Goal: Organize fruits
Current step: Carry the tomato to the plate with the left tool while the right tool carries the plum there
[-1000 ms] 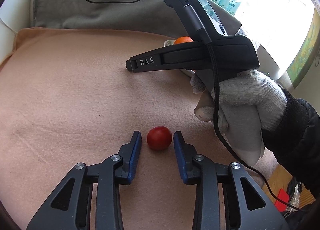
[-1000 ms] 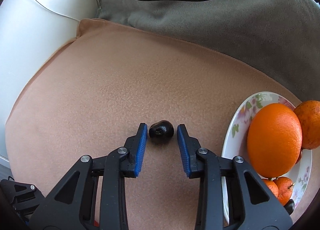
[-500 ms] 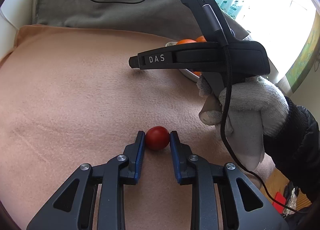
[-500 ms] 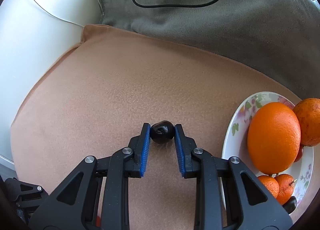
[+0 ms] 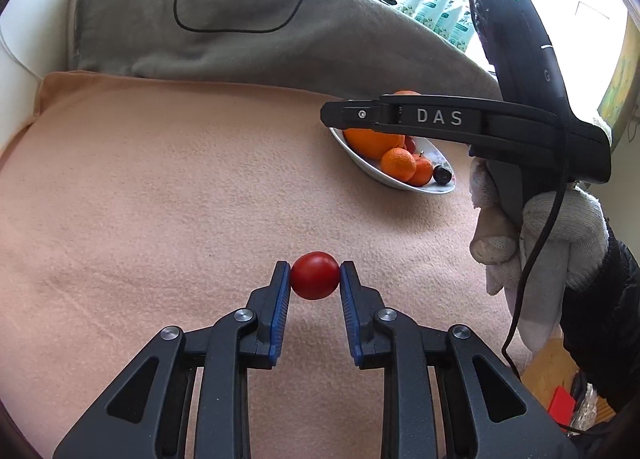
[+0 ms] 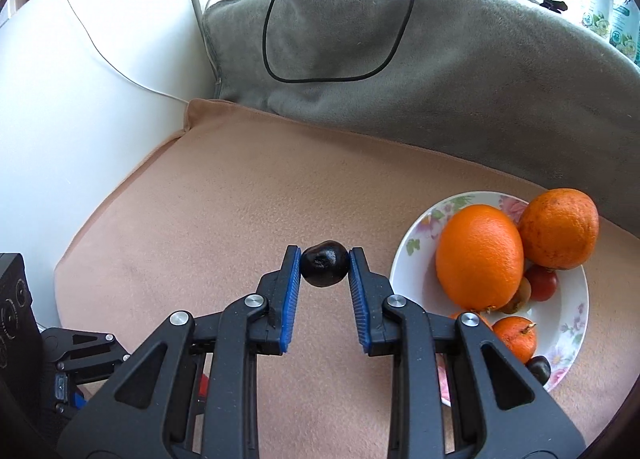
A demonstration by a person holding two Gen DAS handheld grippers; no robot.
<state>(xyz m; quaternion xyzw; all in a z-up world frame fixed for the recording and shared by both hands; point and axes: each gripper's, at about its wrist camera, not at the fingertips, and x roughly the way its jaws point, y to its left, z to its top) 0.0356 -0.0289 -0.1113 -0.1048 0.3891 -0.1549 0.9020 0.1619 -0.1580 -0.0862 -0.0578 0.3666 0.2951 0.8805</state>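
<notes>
Peach-coloured fleece (image 5: 160, 195) covers the work surface, with a grey blanket (image 6: 440, 59) bunched along its far edge.

Left gripper (image 5: 315, 277): pads pressed against both sides of one red cherry tomato (image 5: 315, 275), which sits between the fingertips, apparently just clear of the fleece. Right gripper (image 6: 324, 264): pads pinching one dark, wrinkled fruit (image 6: 324, 263) in the same way.

Key relation: the floral plate (image 6: 416, 239) lies to the right of both held fruits. From the right gripper it is just beside the right finger; from the left gripper it is far and to the right, well apart, with the right gripper's body between. The right gripper is therefore judged nearer for the deposit. Both held fruits are roughly round, so no long axis constrains release.

Count on the plate, right wrist view: two large oranges (image 6: 480, 255), two small mandarins (image 6: 514, 337) (one mostly hidden), one red tomato (image 6: 542, 285), one dark fruit (image 6: 540, 369) at the near rim, and one brownish item, unidentifiable.
</notes>
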